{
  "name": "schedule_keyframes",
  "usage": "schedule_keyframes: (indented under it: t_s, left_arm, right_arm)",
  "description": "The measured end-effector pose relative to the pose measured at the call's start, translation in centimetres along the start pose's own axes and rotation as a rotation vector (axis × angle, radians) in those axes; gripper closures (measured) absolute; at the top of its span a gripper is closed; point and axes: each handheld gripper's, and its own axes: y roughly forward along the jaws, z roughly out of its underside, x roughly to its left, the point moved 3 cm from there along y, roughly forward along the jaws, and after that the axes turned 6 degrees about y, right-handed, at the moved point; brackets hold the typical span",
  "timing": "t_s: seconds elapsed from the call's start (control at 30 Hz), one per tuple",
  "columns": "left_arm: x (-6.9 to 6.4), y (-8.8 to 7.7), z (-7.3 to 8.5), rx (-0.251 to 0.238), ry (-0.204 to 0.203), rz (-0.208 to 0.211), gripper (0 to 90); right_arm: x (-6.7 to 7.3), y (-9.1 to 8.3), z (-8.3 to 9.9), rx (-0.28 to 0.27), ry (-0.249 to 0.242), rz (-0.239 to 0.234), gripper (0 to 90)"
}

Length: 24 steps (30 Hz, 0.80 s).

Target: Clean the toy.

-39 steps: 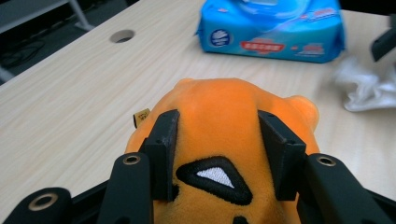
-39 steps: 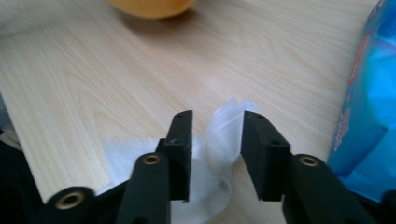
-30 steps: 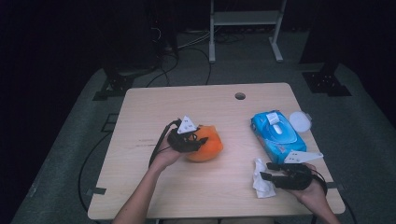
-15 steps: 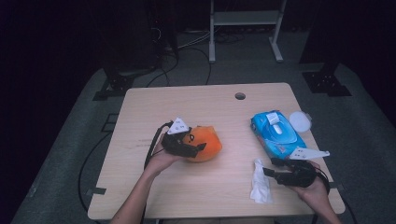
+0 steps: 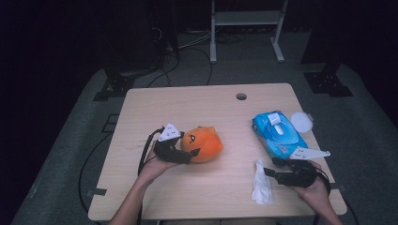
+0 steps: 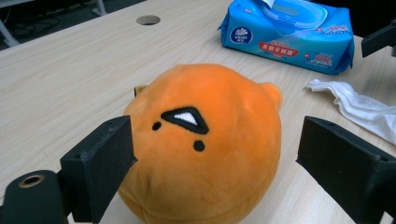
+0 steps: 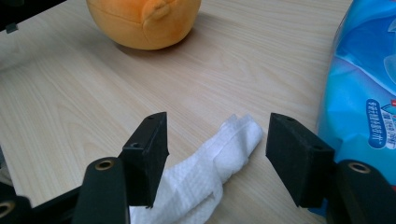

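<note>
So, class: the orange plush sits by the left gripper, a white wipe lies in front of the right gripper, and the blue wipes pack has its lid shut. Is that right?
Not quite. The blue wipes pack has its lid flipped open, not shut, as the high view shows. The rest holds: the orange plush sits by the left gripper, and the white wipe lies in front of the right gripper.

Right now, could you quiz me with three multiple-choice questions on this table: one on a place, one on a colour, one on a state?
1. Where does the white wipe lie?
A. Beside the wipes pack
B. On the plush
C. On the floor

2. What colour is the plush toy?
A. Green
B. Orange
C. Purple

3. How stands the left claw?
A. Open around the plush
B. Clamped on the wipe
C. Shut on the pack

A: the wipe sits on the wood next to the blue pack.
B: its body is orange.
A: its jaws stand apart on either side.
</note>
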Motion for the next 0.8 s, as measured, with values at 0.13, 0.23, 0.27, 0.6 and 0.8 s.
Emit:
schedule_keyframes:
  t_s: [0.13,0.23,0.27,0.6,0.8]
  left_arm:
    - [-0.1,-0.2,0.4,-0.006,-0.009,-0.004,10.2]
    - [-0.2,-0.4,0.6,-0.013,-0.012,-0.004,9.9]
    - [-0.2,-0.5,0.6,-0.014,-0.013,-0.005,9.9]
    - [-0.7,-1.5,2.0,-0.019,-0.024,-0.013,8.9]
    - [-0.3,-2.5,3.0,-0.009,-0.036,-0.030,8.9]
  right_arm:
    - [0.1,-0.1,0.0,-0.003,-0.001,0.002,37.1]
    - [0.0,-0.2,0.0,-0.007,-0.001,0.003,37.1]
    - [0.0,-0.2,0.0,-0.007,-0.001,0.003,37.1]
    - [0.0,-0.3,0.0,-0.009,0.003,0.003,36.9]
    - [0.0,-0.3,0.2,-0.004,0.001,0.007,36.8]
